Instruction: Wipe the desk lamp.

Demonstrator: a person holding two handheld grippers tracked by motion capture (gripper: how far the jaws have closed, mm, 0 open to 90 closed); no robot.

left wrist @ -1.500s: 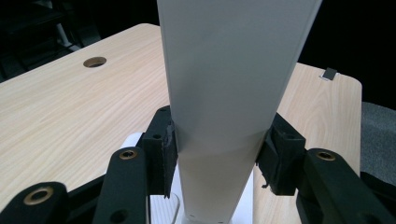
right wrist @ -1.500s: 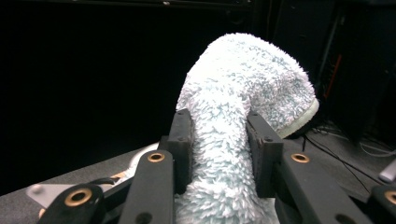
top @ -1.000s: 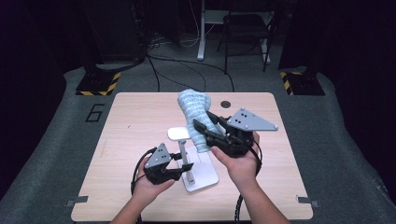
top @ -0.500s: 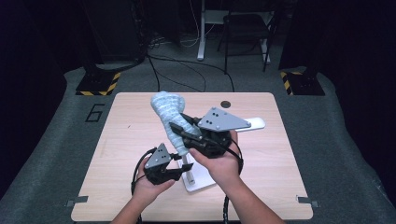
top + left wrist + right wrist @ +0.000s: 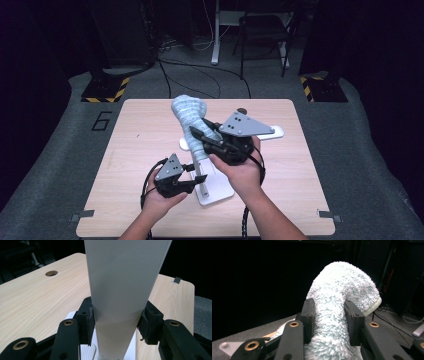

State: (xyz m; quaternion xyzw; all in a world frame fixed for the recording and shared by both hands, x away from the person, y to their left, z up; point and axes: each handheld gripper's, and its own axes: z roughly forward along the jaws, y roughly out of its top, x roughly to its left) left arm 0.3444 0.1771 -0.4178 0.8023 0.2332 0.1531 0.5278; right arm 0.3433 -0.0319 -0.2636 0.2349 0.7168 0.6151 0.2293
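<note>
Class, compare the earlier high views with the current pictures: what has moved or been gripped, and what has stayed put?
The right gripper has just been closing and is now shut on the fluffy blue sock, which has shifted from upper right toward the left. The left gripper stays clamped on the white stand's post, unmoved.

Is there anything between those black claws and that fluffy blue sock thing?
Nothing visible. The right gripper already has its pads pressed on the fluffy blue sock, its jaws having just closed further. The left gripper clamps the white stand.
</note>
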